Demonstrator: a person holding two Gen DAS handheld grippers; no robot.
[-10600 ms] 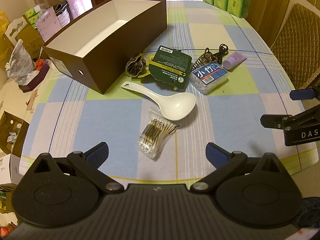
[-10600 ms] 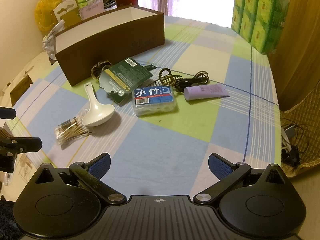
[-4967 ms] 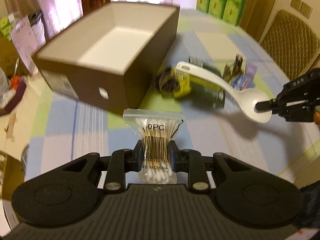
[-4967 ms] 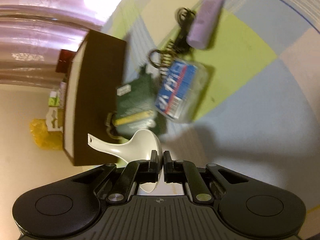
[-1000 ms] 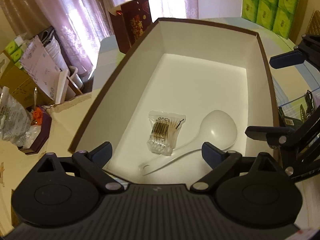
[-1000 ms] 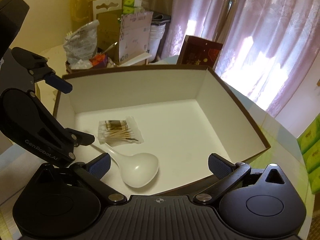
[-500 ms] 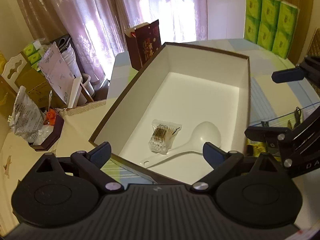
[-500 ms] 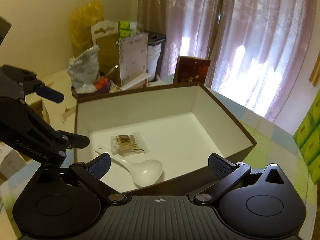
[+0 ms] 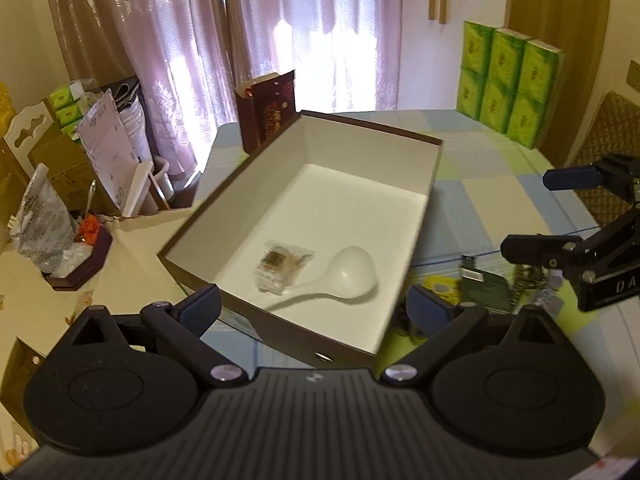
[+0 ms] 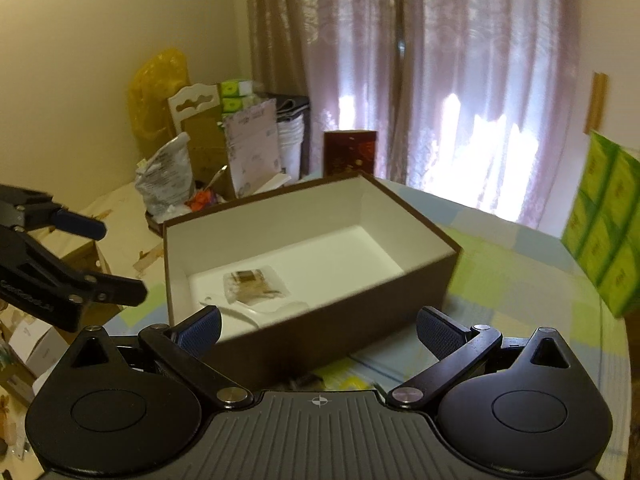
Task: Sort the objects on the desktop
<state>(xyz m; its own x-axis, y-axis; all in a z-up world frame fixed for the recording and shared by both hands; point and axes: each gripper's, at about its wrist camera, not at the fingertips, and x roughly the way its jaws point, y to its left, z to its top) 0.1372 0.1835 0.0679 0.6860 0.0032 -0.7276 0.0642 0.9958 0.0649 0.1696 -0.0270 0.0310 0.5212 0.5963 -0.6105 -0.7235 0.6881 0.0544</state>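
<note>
Checked tablecloth (image 9: 492, 208) fills the right of the left wrist view, with bare room past the brown box (image 9: 420, 240). Cotton swab bag (image 9: 282, 266) and white spoon (image 9: 348, 276) lie inside, near its lower rim. Left gripper (image 9: 314, 306) and right gripper (image 10: 318, 330) hang released, jaws wide, holding nothing.

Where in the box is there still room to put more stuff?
The far half of the brown box is bare white floor, beyond the white spoon and the cotton swab packet. The near end, where those two lie side by side, is crowded.
</note>
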